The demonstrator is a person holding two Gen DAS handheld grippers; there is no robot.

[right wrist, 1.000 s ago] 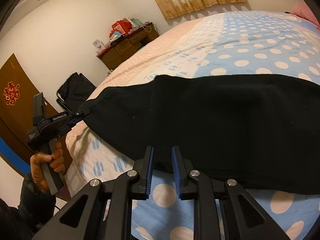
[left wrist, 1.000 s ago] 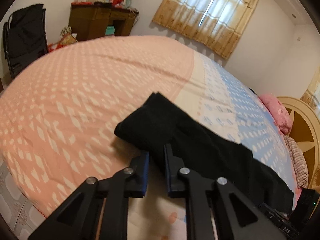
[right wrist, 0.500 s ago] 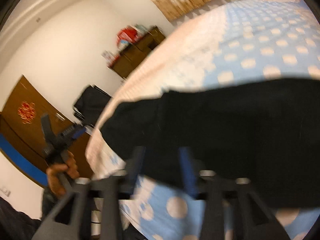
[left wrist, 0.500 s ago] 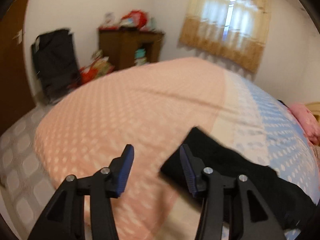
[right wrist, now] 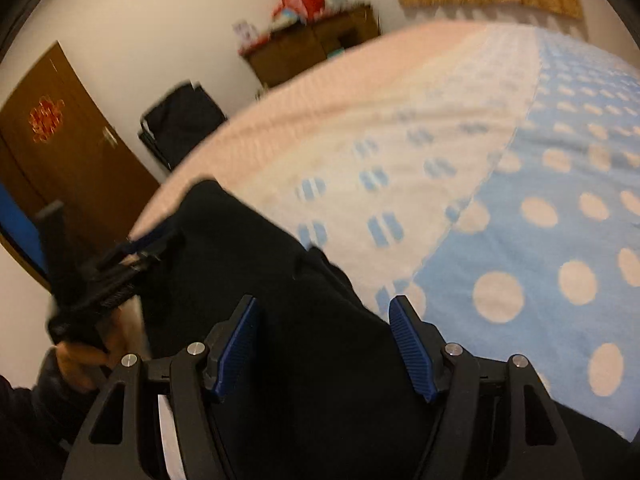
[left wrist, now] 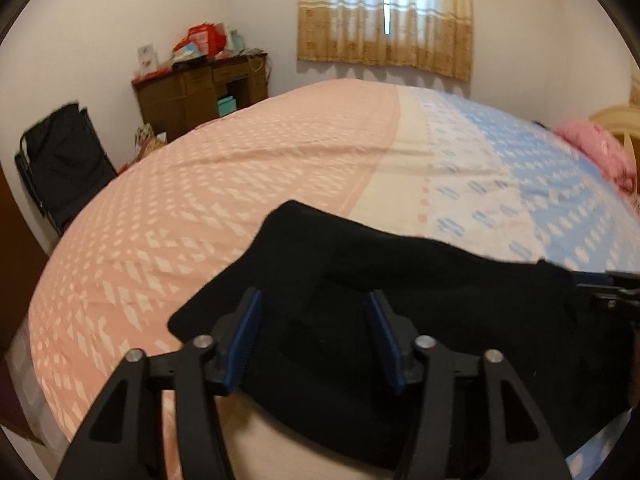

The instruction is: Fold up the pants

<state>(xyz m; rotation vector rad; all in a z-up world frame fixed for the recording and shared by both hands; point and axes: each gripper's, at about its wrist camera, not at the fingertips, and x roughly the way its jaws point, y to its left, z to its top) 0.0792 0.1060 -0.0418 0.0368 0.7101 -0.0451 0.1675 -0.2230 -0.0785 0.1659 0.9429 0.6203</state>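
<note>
a home bedroom: bed (left wrist: pixel 280 168), curtained window (left wrist: pixel 384 20) (cluttered dresser (left wrist: pixel 200 88)).

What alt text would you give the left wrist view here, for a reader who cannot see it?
The left gripper, jaws apart after just opening, hangs over black pants lying on a bed with a pink and blue patterned cover; nothing is pinched. Behind stand a wooden cabinet and a curtained window.

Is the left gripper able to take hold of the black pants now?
Probably yes. The left gripper has just been opening, its fingers sit over the black pants without pressing, and nothing blocks the way.
</note>
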